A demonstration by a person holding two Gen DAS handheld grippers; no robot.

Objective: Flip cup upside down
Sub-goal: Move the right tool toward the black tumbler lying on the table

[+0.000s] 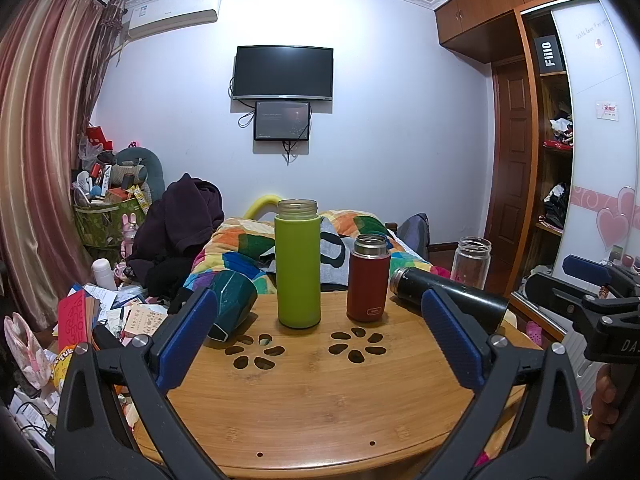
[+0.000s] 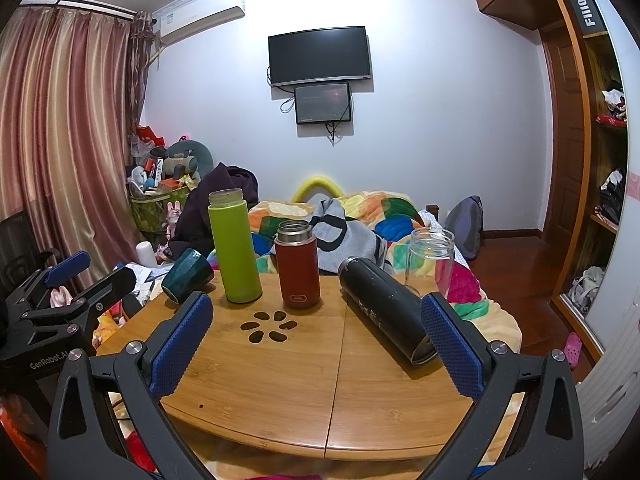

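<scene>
Approach step: both claws, left (image 1: 320, 328) and right (image 2: 316, 328), gape wide, empty; next, grip the upright red steel-rimmed cup (image 2: 297, 264) on the bamboo surface (image 2: 300, 392).

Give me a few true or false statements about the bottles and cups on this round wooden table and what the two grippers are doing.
1. The green bottle stands upright with no lid. True.
2. The black bottle stands upright. False: it lies on its side.
3. The left gripper holds the red bottle. False: it is open and holds nothing.
4. The teal cup lies tipped at the table's left edge. True.
5. The right gripper is open. True.
</scene>
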